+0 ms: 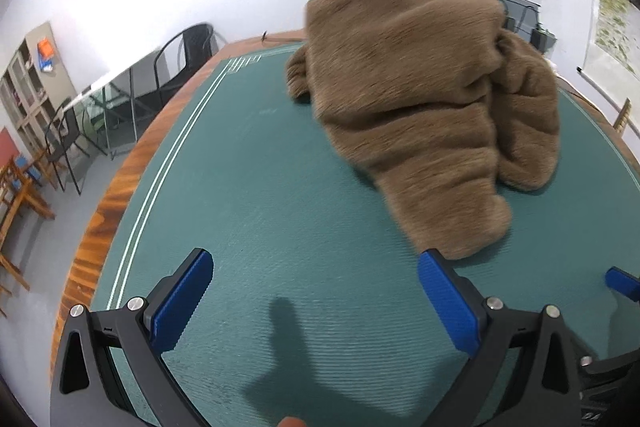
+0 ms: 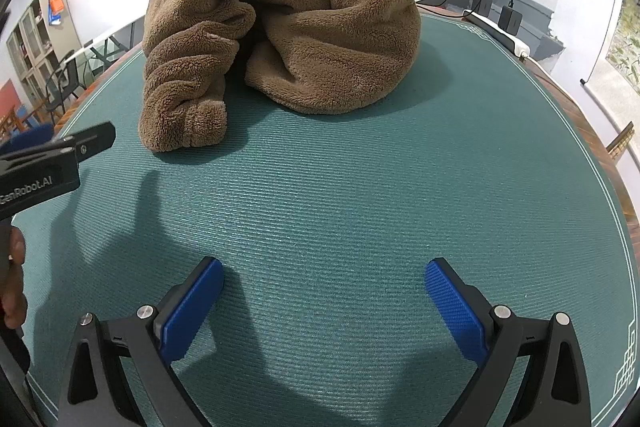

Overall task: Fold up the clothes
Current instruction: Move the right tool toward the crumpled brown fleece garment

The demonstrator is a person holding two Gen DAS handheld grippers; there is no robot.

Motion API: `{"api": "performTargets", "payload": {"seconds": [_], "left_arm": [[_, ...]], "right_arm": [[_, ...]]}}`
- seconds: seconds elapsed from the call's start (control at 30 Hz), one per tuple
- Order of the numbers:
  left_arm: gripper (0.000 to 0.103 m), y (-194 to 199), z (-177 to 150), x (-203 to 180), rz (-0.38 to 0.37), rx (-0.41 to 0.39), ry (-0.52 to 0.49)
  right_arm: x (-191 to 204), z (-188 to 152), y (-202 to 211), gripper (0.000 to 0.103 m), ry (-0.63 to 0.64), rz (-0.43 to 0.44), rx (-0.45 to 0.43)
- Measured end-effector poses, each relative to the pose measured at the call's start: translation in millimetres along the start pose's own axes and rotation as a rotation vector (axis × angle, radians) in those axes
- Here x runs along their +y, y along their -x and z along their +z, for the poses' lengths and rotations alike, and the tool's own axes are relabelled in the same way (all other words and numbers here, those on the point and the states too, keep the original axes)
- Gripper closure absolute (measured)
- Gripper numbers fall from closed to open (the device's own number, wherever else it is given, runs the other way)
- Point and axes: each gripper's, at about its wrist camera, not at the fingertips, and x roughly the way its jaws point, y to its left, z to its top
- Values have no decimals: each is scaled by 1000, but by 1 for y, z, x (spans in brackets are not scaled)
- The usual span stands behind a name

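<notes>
A brown fleece garment (image 1: 424, 95) lies crumpled in a heap on the green mat (image 1: 248, 187). In the right wrist view the garment (image 2: 288, 23) sits at the far side of the mat (image 2: 340, 195), with a rolled sleeve end toward the near left. My left gripper (image 1: 316, 271) is open and empty, its right finger just short of the garment's near end. My right gripper (image 2: 324, 281) is open and empty, well short of the garment. The left gripper's body (image 2: 48, 163) shows at the left edge of the right wrist view.
The mat covers a wooden table (image 1: 116, 195). A white power strip with black adapters (image 2: 500, 27) lies at the table's far right edge. Chairs (image 1: 64, 143) and a shelf unit (image 1: 28, 87) stand on the left beyond the table.
</notes>
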Motion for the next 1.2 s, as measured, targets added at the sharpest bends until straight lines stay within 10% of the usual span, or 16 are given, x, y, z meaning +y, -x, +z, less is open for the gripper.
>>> {"api": "performTargets", "payload": {"seconds": [0.9,1.2], "left_arm": [[1,-13,-16,13,-38,114,118],[0,-7,-18,7,-93,95,147]], "right_arm": [[1,-3,-5,1,64,45,-21],[-58,3,-10,1,-40,-20,-2]]}}
